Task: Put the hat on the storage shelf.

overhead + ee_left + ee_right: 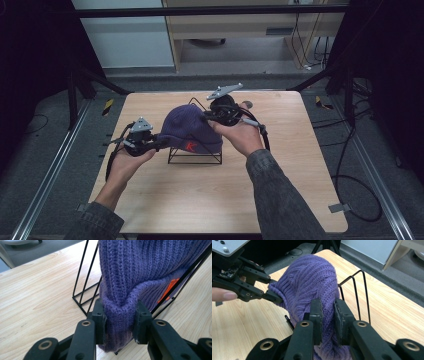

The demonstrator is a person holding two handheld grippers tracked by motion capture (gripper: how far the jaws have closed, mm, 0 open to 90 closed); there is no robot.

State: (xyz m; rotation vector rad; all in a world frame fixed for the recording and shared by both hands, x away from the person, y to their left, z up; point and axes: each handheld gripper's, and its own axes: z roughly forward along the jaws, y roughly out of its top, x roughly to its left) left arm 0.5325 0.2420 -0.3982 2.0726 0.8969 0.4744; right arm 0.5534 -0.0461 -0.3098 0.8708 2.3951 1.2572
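A purple knitted beanie (187,127) with an orange mark hangs over a black wire stand (195,160) in the middle of the wooden table. My left gripper (161,143) is shut on the beanie's folded brim at its left side. In the left gripper view both pads (101,317) press into the thick brim (120,312), with the stand's wires (82,282) just behind. My right gripper (209,118) is shut on the knit at the hat's upper right. In the right gripper view its jaws pinch a fold of the beanie (312,277), and the left gripper (272,296) holds the far edge.
The table (225,200) has bare wood in front of the stand and to both sides. A small dark object (247,105) lies behind the right hand. Black frame struts, cables and a pale cabinet stand beyond the far edge.
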